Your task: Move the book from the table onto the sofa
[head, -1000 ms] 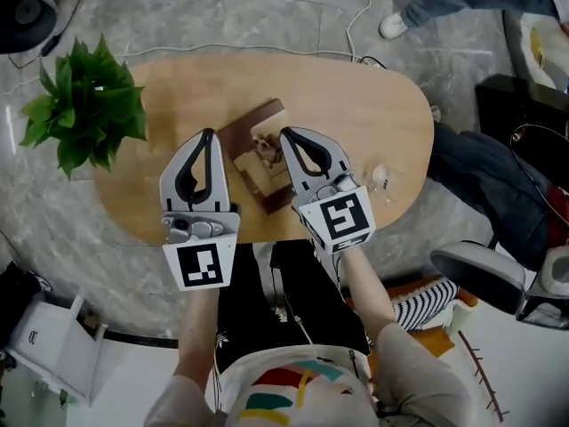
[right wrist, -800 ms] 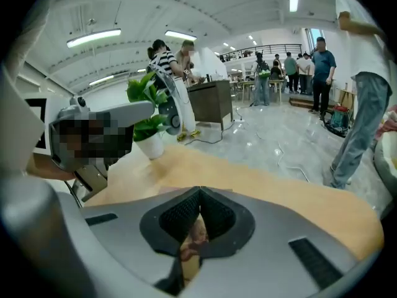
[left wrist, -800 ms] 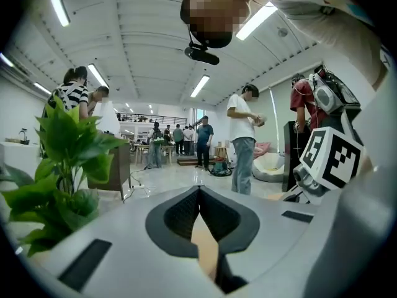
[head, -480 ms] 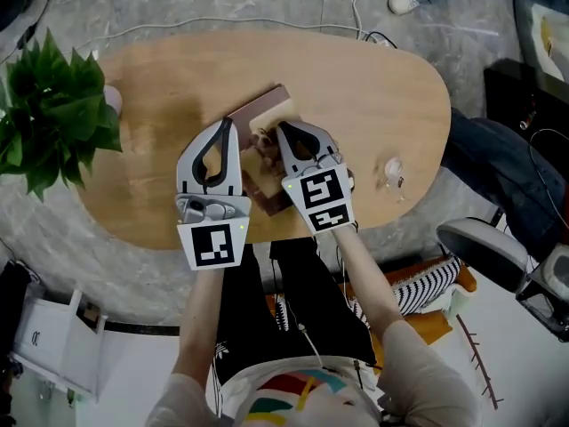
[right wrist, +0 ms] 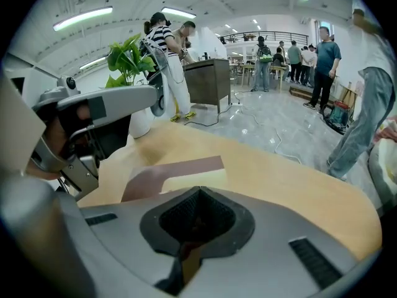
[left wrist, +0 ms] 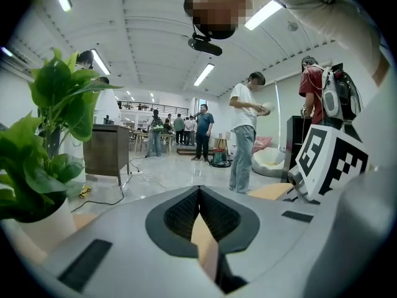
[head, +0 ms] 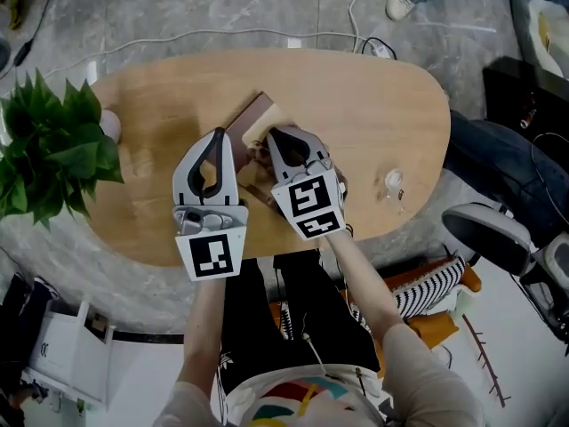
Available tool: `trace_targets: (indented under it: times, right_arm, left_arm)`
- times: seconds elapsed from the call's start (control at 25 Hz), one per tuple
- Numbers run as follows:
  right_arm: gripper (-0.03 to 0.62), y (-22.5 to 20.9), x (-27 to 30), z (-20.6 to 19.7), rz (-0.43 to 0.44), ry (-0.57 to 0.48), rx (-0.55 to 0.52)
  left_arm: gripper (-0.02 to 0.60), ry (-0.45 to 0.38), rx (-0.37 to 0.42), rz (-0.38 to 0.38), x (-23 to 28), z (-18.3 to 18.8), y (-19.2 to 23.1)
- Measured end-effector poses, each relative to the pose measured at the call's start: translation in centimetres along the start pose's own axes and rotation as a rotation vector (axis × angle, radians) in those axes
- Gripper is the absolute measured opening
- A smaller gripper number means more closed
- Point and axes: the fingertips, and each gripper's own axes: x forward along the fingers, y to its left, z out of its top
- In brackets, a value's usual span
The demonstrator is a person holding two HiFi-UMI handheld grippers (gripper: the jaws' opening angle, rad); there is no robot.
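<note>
A brown and cream book (head: 256, 117) lies on the oval wooden table (head: 373, 105), partly hidden under my grippers. In the right gripper view the book (right wrist: 177, 172) shows just past the jaws. My right gripper (head: 272, 135) (right wrist: 197, 192) is shut, empty, and tilted down over the book's middle. My left gripper (head: 216, 134) (left wrist: 198, 190) is also shut with nothing in it. It hangs beside the book's left edge, pointing almost level. Whether either gripper touches the book I cannot tell.
A leafy potted plant (head: 49, 154) in a white pot stands at the table's left end. A small clear object (head: 392, 183) lies near the table's right front. Cables run over the floor behind. A person's shoe (head: 397, 3) is past the far edge, a chair (head: 487, 231) at right.
Both grippers have come down toward the table and the book. The right gripper has tipped more steeply downward. Both stayed shut.
</note>
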Motion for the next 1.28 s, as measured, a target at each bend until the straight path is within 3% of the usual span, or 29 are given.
trace_targets:
  times: [0.52,0.84,1.0,1.12,1.16,1.28]
  right_arm:
    - [0.014,-4.6,4.2,7.4,-0.051,-0.066,-0.071]
    - [0.014,-5.7,5.4,9.4,-0.045,-0.072,-0.11]
    - [0.014,-6.0,5.0,12.3,0.029,-0.16,-0.06]
    - [0.018,-6.6,5.1,16.2,0.133,-0.255,-0.023]
    - [0.044,-6.7,5.3,17.3,0.182,-0.277,0.001]
    - [0.232,-6.8,6.6,19.2,0.362,-0.258,0.107]
  left_arm:
    - [0.008,-0.049,0.019,0.024,5.0,1.8,4.1]
    - [0.008,-0.076,0.007,0.03,6.9,2.8,5.6]
    - [0.008,-0.063,0.008,0.021,7.0,2.5,5.4]
    - [0.008,-0.056,0.017,0.02,7.2,2.4,5.7]
    - [0.008,-0.057,0.015,0.026,7.2,2.6,5.9]
    - [0.008,-0.074,0.021,0.033,7.6,3.3,6.5]
